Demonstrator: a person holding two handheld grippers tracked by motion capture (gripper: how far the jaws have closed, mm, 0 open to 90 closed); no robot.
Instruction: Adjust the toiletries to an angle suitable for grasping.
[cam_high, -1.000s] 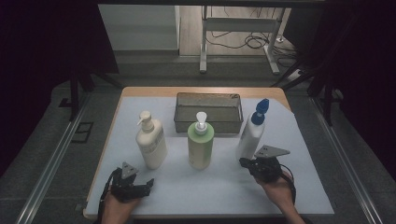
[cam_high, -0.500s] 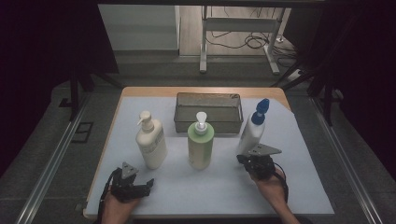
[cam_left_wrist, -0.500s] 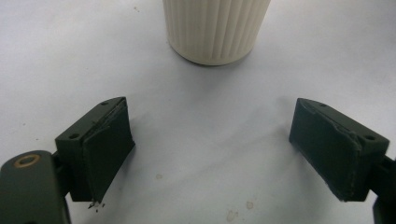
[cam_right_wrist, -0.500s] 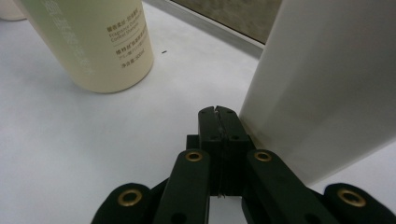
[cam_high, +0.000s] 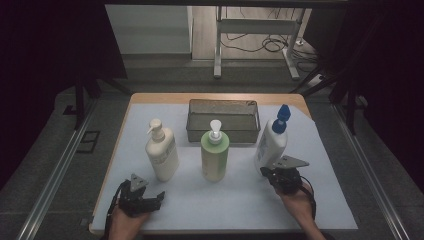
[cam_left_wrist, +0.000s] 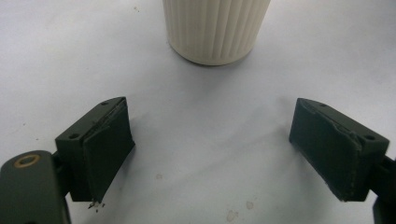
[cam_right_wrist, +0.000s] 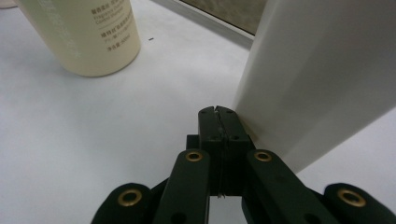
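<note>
White bottle (cam_high: 270, 145) with a blue cap (cam_high: 281, 119) stands upright toward the right of the bench (cam_high: 120, 165), on the pale sheet that covers most of it. No print can be made out on its side in either the high view or the right gripper view, where it (cam_right_wrist: 322, 79) rises as a plain white wall. The green pump bottle (cam_high: 215, 155) at the middle carries lines of small print on its body (cam_right_wrist: 81, 35) in the right gripper view, too small and blurred to read. The cream pump bottle (cam_high: 161, 152) at the left has a faint label patch, also unreadable; its ribbed base (cam_left_wrist: 217, 28) shows in the left gripper view.

A wire mesh basket (cam_high: 223, 131) sits behind the green pump bottle, close to the far edge of the bench. The three bottles stand in a row, well apart from each other, with bare sheet between them and in front of them down to the near edge. The white bottle has open sheet to its right.

The right gripper (cam_high: 266, 172) lies low at the near foot of the white bottle, its jaws pressed fully together with nothing between them (cam_right_wrist: 218, 112), the tips just beside the bottle's base; whether they touch it I cannot tell. The left gripper (cam_high: 159, 196) rests near the front left edge, jaws spread wide and holding nothing (cam_left_wrist: 210, 154), with the cream pump bottle ahead of it and apart.
</note>
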